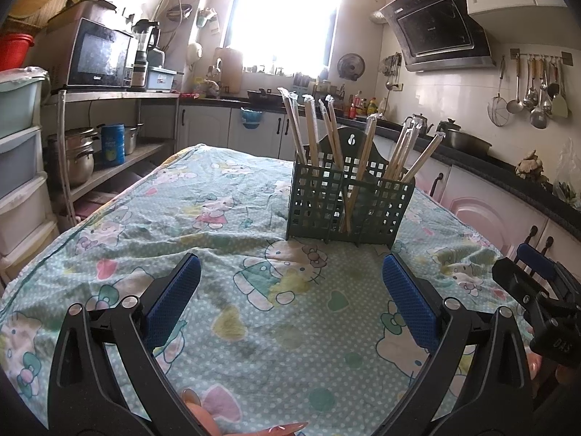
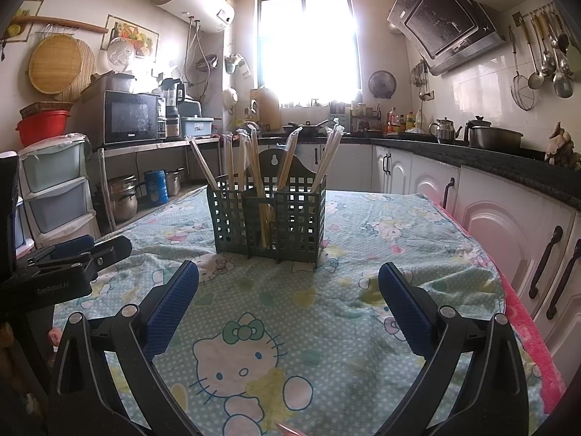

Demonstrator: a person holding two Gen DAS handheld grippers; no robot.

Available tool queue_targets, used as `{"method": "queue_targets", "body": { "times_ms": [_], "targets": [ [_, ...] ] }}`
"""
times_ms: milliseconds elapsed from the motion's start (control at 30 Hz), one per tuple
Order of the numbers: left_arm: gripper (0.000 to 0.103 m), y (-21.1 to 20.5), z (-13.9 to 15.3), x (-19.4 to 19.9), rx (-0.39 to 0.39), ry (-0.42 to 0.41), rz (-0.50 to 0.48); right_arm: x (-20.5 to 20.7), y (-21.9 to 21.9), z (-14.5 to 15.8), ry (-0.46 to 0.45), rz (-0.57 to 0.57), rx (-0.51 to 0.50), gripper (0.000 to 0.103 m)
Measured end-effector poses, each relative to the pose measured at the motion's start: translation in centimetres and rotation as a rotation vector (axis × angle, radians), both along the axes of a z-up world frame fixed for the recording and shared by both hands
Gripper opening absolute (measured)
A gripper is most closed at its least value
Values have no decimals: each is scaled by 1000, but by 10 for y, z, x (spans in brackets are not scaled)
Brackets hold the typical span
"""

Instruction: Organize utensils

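A dark green slotted utensil holder [image 1: 348, 200] stands upright on the table, ahead of both grippers; it also shows in the right wrist view [image 2: 268, 218]. Several plastic-wrapped wooden chopsticks [image 1: 365, 160] stand in its compartments, leaning outward, and show in the right wrist view [image 2: 254, 167] too. My left gripper [image 1: 290, 298] is open and empty, low over the cloth short of the holder. My right gripper [image 2: 288, 301] is open and empty, also short of the holder. Each gripper shows at the edge of the other's view, the right one [image 1: 537, 290] and the left one [image 2: 72, 258].
The table carries a light green cartoon-cat cloth [image 1: 225, 218]. A metal shelf with pots [image 1: 83, 152] and plastic drawers [image 2: 54, 196] stand at the left. Counters and white cabinets [image 2: 508, 225] run along the right, close to the table edge.
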State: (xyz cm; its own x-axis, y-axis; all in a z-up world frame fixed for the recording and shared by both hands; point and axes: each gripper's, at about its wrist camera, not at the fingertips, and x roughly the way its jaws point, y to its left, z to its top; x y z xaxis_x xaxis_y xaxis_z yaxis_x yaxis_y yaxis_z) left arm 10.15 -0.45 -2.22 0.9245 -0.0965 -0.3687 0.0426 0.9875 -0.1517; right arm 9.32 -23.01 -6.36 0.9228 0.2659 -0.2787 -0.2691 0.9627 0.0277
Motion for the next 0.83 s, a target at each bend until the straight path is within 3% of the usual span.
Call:
{"method": "queue_targets", "body": {
  "times_ms": [333,600,733,833],
  "targets": [
    [92,-2,-2,3,8,10,-4,1,0,-1,5,-5,-7,97],
    [92,5,-1,10,9,74,20,7,-8,0,34,-35,7,97],
    [92,31,0,25,-4,148,70,28,-25,0,127,-87,-12,97],
    [92,65,3,48,42,244,154,54,-40,-5,222,-143,-79,97]
  ]
}}
